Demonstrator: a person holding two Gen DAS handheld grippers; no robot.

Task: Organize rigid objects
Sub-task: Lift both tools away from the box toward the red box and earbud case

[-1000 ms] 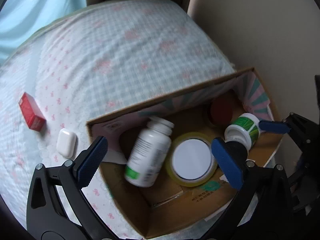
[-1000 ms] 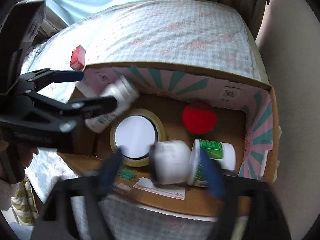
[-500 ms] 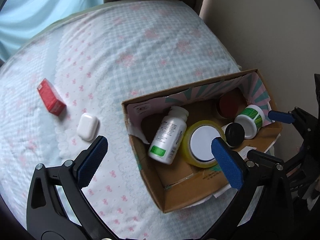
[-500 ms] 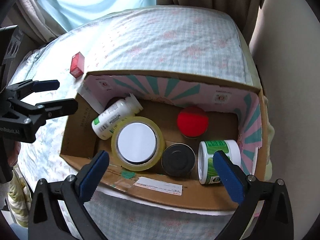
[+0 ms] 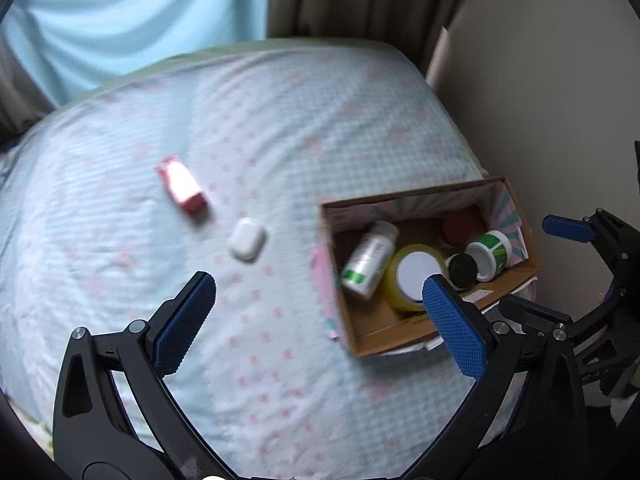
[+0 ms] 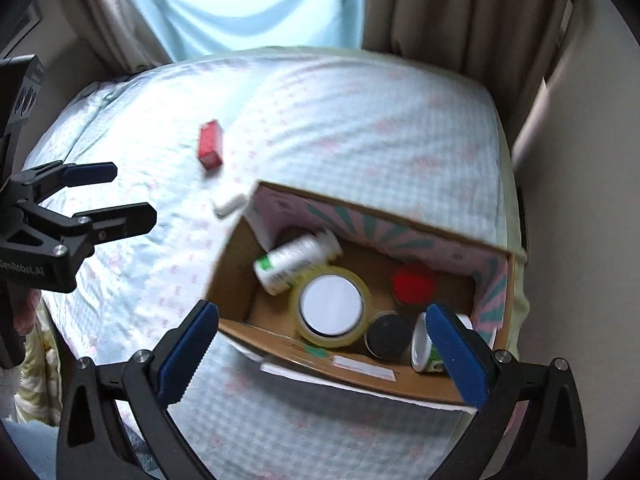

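Both grippers were spread, empty: left gripper (image 5: 316, 318) hung near the earbud case (image 5: 247, 239), right gripper (image 6: 322, 354) over the cardboard box (image 6: 404, 378).

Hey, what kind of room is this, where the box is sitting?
Probably a bedroom: the cardboard box sits on a bed with a checked floral cover, and curtains hang behind it.

bed (image 5: 280, 128): carries box, small carton, earbud case
box (image 5: 404, 334): on bed, right side, near wall
in box: bottle (image 5: 370, 258) lying at left end; tape roll (image 5: 416, 270) just right of it; dark-lid jar (image 5: 463, 269) + tub (image 5: 490, 250) further right; round-lid jar (image 5: 460, 224) behind them
small carton (image 5: 182, 190): on bed, well left of box
earbud case (image 5: 247, 239): btw carton & box
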